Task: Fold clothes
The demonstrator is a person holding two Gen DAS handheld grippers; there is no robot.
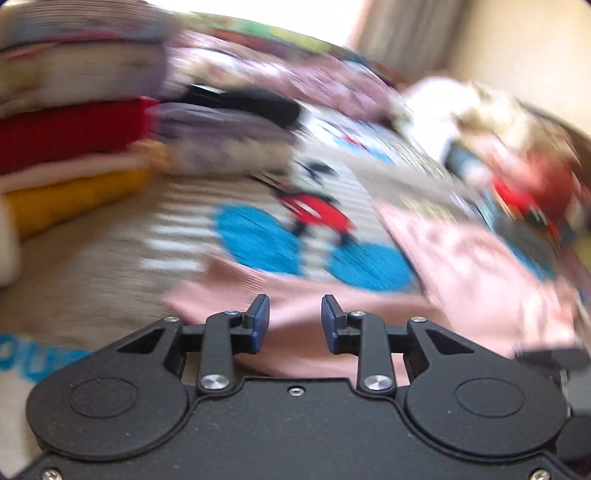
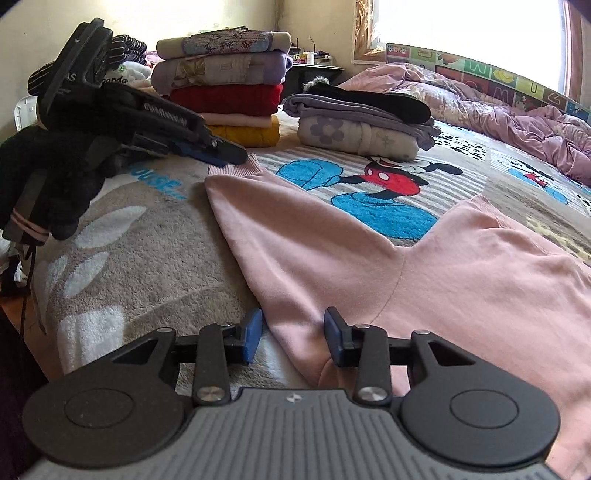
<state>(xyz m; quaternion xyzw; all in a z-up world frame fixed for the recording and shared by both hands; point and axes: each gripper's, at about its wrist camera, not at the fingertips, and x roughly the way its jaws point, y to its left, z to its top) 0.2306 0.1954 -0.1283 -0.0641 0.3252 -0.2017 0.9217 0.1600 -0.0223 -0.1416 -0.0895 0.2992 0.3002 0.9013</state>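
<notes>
**Pink sweatshirt spread on the cartoon blanket, both grippers open above it**

Fingers of the right gripper stand apart, straddling the lower edge of the pink sweatshirt without pinching it; their pads are blue, their arms black. The garment is soft, smooth knit with a visible shoulder seam, lying flat on the blanket, one sleeve running away toward a ribbed cuff.

Only the sharp right wrist view shows the left gripper from outside: it hangs just above that cuff, held by a hand in a black fuzzy glove. The left wrist view is smeared by motion blur, yet it shows what the other cannot: the left gripper with its own blue pads parted and only pink sweatshirt below, nothing clamped.

The blanket is plush, grey-beige with white stripes and a red, black and blue cartoon mouse. Farther off stand two piles of folded clothes: a tall stack with yellow, pale pink, red and lilac layers, and a lower pile topped by something black. Beyond lies a rumpled lilac quilt under a bright window.
</notes>
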